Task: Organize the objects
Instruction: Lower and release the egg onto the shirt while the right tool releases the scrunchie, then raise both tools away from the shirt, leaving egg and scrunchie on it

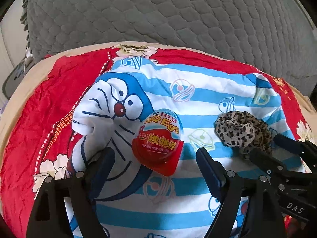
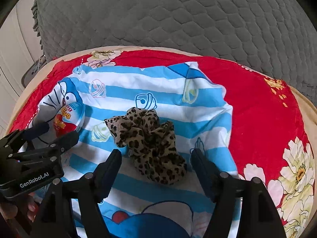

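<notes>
A grey quilted cover (image 1: 158, 15) fills the background, and in front of it lies a red bedspread with cream flowers (image 1: 39, 103), over which a blue-and-white striped cartoon cloth (image 1: 198, 99) is spread with a few folds. On that cloth, beside the printed cartoon face, lies a toy egg (image 1: 158, 140) in its wrapper: the top half is pale blue and white with orange lettering, the lower half red and glossy with a flat plastic flange at the base. Its long axis runs up and slightly right in the left wrist view, the narrow end pointing away from the camera and the red flanged base toward it. To its right on the same cloth, apart from the egg, sits a leopard-print scrunchie (image 2: 148, 140), a crumpled ring of tan fabric with dark spots, stretched from upper left to lower right in the right wrist view. The left tongs (image 1: 153, 157) stand spread, one finger on either side of the egg's base, not pressing on it. The right tongs (image 2: 156, 159) are likewise spread wide, the scrunchie lying between their fingers with no pad closed on it.
</notes>
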The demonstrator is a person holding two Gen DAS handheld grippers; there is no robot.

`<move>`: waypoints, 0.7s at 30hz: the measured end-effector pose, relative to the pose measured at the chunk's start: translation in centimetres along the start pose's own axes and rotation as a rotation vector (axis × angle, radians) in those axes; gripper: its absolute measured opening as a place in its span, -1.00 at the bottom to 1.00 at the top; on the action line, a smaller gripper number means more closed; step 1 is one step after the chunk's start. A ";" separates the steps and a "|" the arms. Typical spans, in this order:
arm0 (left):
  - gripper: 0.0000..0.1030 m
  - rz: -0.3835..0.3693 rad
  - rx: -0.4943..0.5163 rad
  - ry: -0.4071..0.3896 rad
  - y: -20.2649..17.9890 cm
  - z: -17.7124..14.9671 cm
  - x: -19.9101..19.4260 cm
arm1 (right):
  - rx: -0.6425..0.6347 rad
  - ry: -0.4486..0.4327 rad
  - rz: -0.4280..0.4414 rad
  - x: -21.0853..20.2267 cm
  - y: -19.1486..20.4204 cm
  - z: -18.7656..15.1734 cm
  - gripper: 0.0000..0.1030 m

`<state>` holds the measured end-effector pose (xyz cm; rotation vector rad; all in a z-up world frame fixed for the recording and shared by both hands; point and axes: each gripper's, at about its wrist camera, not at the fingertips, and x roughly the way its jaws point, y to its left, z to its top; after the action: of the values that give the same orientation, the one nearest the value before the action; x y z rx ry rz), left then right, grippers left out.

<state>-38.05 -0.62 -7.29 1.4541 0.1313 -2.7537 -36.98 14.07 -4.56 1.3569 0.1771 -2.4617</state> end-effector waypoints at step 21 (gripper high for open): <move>0.85 -0.025 -0.022 -0.001 0.6 -0.9 -3.1 | 0.004 -0.066 0.036 -3.8 0.4 -0.5 0.41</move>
<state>-35.58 -1.21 -5.28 1.4556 0.1812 -2.7636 -34.56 14.68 -1.60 1.2677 0.1307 -2.4739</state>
